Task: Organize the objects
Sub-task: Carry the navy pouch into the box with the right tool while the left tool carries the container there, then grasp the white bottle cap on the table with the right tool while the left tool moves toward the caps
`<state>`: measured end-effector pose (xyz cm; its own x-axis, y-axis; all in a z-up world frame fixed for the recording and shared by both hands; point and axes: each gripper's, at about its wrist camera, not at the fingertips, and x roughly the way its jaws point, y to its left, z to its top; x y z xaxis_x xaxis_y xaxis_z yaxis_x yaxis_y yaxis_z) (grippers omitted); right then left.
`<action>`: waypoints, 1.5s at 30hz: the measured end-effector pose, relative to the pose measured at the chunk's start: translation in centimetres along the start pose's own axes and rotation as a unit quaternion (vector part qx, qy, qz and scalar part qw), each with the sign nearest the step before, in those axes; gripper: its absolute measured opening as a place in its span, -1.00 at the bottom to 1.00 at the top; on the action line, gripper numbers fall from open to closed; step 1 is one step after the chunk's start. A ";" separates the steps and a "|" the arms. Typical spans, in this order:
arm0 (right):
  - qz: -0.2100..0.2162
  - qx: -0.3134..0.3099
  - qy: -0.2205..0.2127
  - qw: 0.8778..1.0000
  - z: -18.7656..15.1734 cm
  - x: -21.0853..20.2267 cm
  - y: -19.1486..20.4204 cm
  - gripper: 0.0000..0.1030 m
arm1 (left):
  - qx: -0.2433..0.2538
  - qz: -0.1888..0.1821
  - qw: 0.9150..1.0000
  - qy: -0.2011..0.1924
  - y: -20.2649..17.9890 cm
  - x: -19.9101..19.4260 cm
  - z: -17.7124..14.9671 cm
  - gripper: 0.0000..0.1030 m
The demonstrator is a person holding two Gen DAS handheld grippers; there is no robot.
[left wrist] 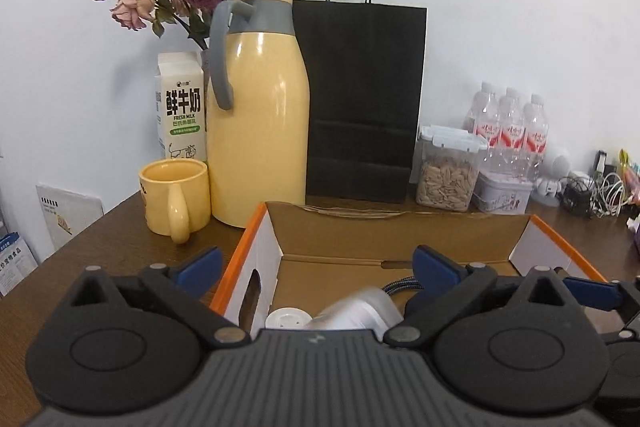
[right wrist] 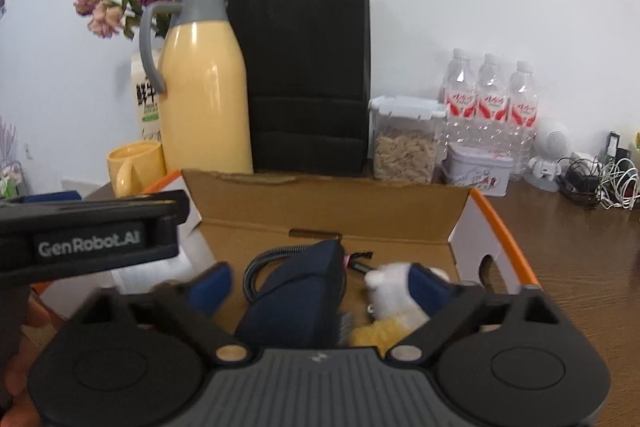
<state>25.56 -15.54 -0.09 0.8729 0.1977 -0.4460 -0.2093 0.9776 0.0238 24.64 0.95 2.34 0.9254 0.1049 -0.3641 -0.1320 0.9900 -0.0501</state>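
Left tongs [left wrist: 318,263] and right tongs [right wrist: 322,281] gape wide over the cardboard box [right wrist: 332,203], hiding a white item [left wrist: 360,311]; navy pouch [right wrist: 300,291], thermos [left wrist: 260,107] behind.

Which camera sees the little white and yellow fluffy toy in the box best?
The right wrist view: the white and yellow fluffy plush toy lies in plain sight inside the orange-edged cardboard box, beside a dark blue pouch. The left wrist view does not show the toy at all.
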 end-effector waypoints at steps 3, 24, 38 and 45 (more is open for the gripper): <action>-0.003 0.004 -0.004 1.000 0.2 -0.4 -0.3 1.00 | -0.004 0.001 1.000 -0.002 0.0 -0.1 0.1 1.00; -0.010 0.004 -0.070 0.997 0.1 -7.5 -2.4 1.00 | -0.010 -0.040 0.998 -0.050 0.0 -6.3 0.6 1.00; -0.025 -0.021 -0.044 0.998 -4.0 -12.8 -4.4 1.00 | 0.013 -0.031 0.999 -0.017 1.3 -10.2 -1.6 1.00; -0.049 -0.028 0.014 0.998 -7.5 -13.4 -7.1 1.00 | 0.037 -0.018 0.999 0.021 2.8 -10.8 -3.8 1.00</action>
<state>12.01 -25.66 -1.01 0.8777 0.0989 -0.4690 -0.1489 0.9863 -0.0707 12.86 2.27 2.57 0.9130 0.0669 -0.4023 -0.0712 0.9975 0.0041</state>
